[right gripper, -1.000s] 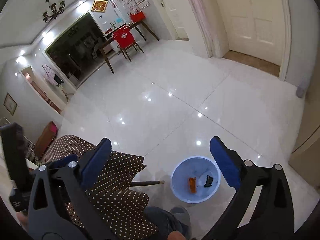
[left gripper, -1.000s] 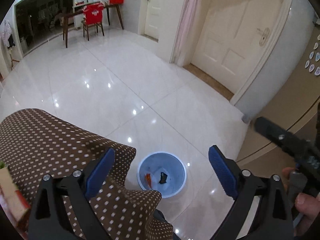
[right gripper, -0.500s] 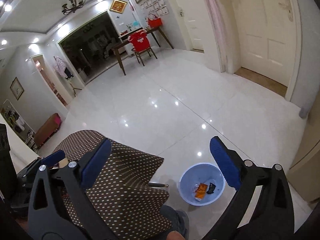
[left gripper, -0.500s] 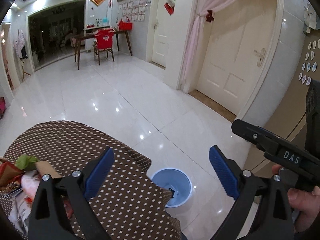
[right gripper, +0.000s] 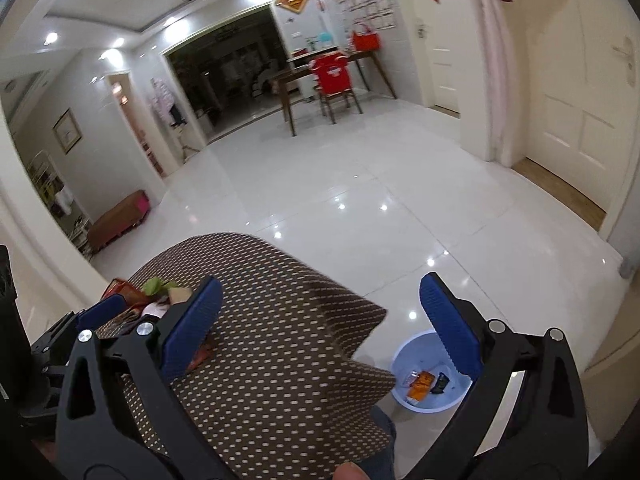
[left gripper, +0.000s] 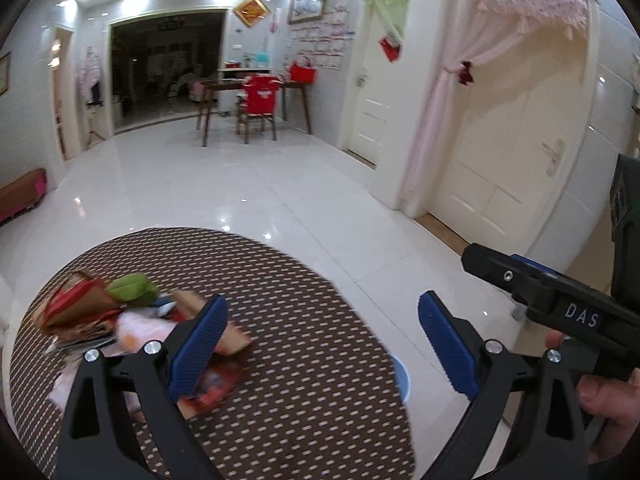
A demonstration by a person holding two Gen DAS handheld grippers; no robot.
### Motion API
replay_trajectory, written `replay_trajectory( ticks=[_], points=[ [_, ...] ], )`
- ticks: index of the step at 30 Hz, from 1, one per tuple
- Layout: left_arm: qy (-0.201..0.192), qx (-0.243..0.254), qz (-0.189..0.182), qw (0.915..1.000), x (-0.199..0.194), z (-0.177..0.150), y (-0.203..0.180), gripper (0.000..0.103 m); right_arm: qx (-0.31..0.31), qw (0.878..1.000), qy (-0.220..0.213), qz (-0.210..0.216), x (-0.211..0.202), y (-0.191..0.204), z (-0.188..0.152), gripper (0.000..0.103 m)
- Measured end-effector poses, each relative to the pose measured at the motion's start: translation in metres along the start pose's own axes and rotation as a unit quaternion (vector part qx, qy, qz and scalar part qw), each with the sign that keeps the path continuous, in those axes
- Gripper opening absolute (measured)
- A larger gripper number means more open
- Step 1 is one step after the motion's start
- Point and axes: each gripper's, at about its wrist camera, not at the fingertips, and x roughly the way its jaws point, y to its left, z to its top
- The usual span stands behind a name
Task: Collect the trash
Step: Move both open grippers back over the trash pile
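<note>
Both jaws spread wide and empty: left gripper (left gripper: 320,344) above the round table with brown dotted cloth (left gripper: 304,412), right gripper (right gripper: 320,326) near the table's edge, over the floor side.

Heap of mixed trash, red and brown paper wrappers with a green crumpled piece (left gripper: 132,320), lying on the left part of the table, just beside the left blue fingertip pad (left gripper: 198,346). Blurred in the left view, so exact pieces hard to separate. Nearest to the pad: a flat red printed wrapper (left gripper: 214,386), long axis seemingly running from front-left to back-right, one end under the pad; not certain because of blur.

Round light-blue plastic bin (right gripper: 430,374) on the white tiled floor beside the table, already holding an orange packet (right gripper: 420,386) and a small dark piece.

Likely step: going back for the next piece. Better to take one wrapper from the heap's edge, pinch across its short side, lift clear before moving to the bin, and avoid catching the cloth between the pads.
</note>
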Motion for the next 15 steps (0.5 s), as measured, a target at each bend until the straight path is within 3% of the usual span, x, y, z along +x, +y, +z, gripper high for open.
replay_trajectory(
  ticks=[10,15],
  points=[
    [-0.019,-0.050,0.080,0.9954,-0.039,-0.026,0.067,0.094,-0.054,0.997,0.028,0.044,0.025,0.068,-0.010,0.097],
    [-0.019,-0.094,0.132,0.9867,-0.056,-0.048,0.114,0.094,-0.077,0.994,0.046,0.061,0.036,0.095,-0.016,0.097]
  ],
)
